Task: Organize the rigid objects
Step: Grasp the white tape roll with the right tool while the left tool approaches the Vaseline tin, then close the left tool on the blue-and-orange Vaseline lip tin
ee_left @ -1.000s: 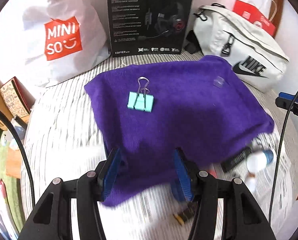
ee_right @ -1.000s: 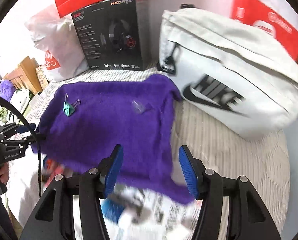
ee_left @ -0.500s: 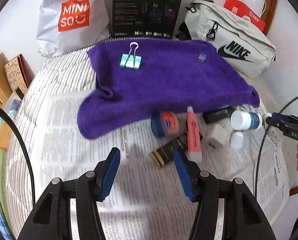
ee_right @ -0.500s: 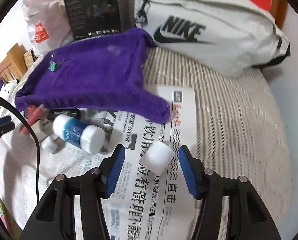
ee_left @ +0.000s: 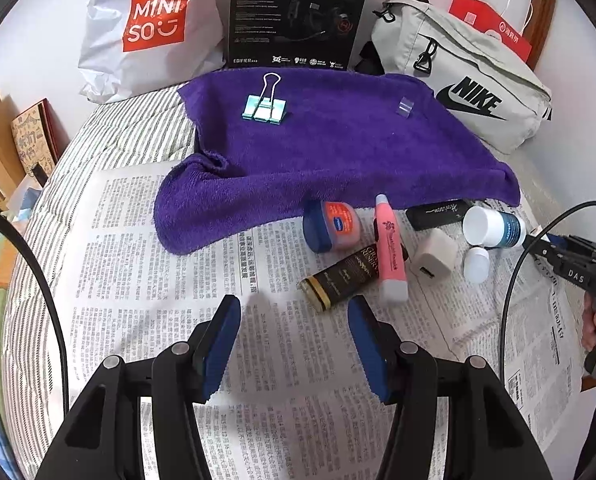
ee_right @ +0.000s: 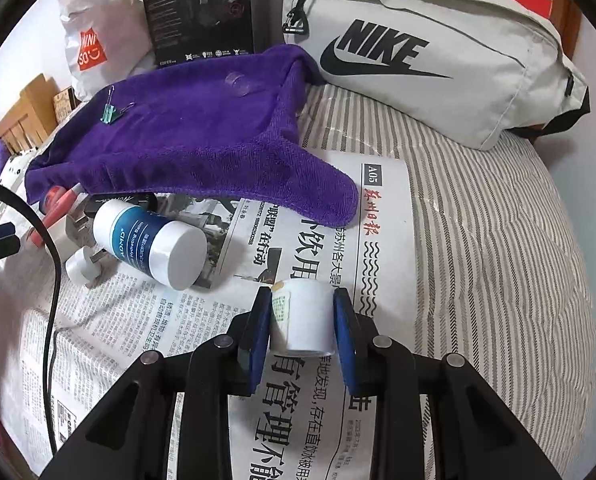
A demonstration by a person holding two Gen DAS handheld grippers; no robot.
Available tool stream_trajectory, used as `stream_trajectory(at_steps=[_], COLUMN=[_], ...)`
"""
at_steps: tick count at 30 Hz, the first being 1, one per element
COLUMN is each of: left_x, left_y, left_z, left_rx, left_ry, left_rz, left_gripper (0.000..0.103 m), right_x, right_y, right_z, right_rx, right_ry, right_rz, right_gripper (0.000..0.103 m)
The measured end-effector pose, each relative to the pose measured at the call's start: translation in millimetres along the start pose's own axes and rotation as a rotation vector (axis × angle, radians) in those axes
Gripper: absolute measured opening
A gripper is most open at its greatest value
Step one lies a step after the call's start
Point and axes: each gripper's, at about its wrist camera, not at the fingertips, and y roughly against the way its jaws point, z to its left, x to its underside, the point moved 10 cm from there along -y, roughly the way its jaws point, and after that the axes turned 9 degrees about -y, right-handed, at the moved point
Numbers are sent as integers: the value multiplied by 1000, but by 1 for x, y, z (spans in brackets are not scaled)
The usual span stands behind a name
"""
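My right gripper is low over the newspaper; its jaws are closing and both blue pads touch the sides of a small white bottle that stands upright between them. My left gripper hovers open over the newspaper with nothing between its fingers. Just beyond it lie a black-and-gold tube, a pink tube, a blue jar with an orange lid, a white charger cube and a blue-and-white bottle. A teal binder clip rests on the purple towel.
A grey Nike bag, a black headset box and a white Miniso bag line the far edge. A small clear piece lies on the towel. Striped bedding runs to the right, and a black cable crosses the left.
Both grippers drew back from over the towel and came down to the newspaper. The right jaws have narrowed onto the small white bottle. The left jaws stayed as wide as before.
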Motion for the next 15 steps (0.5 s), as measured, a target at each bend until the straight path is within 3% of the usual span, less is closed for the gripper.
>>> stream_trajectory(at_steps=[8, 15], left_x=[-14, -36], left_y=[-6, -24], left_z=[-14, -13], left_rx=[5, 17], left_ry=[-98, -53], left_rz=[-11, -4], left_gripper=[54, 54], right_x=[2, -1], right_y=[4, 3], right_z=[-3, -1], right_rx=[-10, 4], right_ry=[-16, -7], right_rz=[-101, -110], right_gripper=[31, 30])
